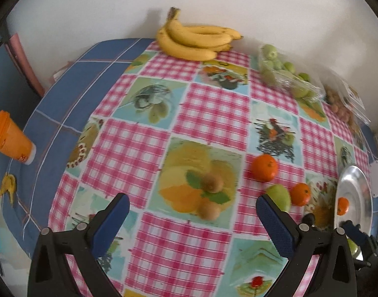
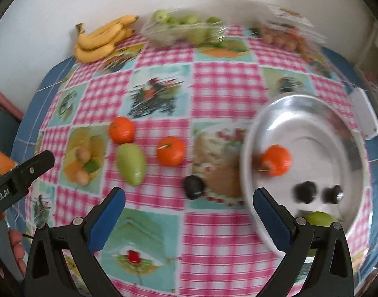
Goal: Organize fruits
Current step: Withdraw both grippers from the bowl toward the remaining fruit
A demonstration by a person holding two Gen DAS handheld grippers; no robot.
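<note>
My left gripper (image 1: 192, 220) is open and empty, just short of two brown kiwis (image 1: 212, 183) lying on the checked tablecloth. Right of them lie two oranges (image 1: 264, 168) and a green pear (image 1: 279, 196). My right gripper (image 2: 189, 212) is open too, with a dark plum (image 2: 193, 186) on the cloth just ahead of its gap. The silver plate (image 2: 305, 128) at the right holds an orange (image 2: 276, 159), two dark plums (image 2: 305, 191) and a green fruit (image 2: 317, 217). The right wrist view is blurred.
Bananas (image 1: 196, 39), a clear bag of green fruits (image 1: 285, 74) and a pack of small brown fruits (image 2: 288, 37) line the far wall. Stacked orange cups (image 1: 8, 138) lie at the left edge. A white flat object (image 2: 364, 113) sits beyond the plate.
</note>
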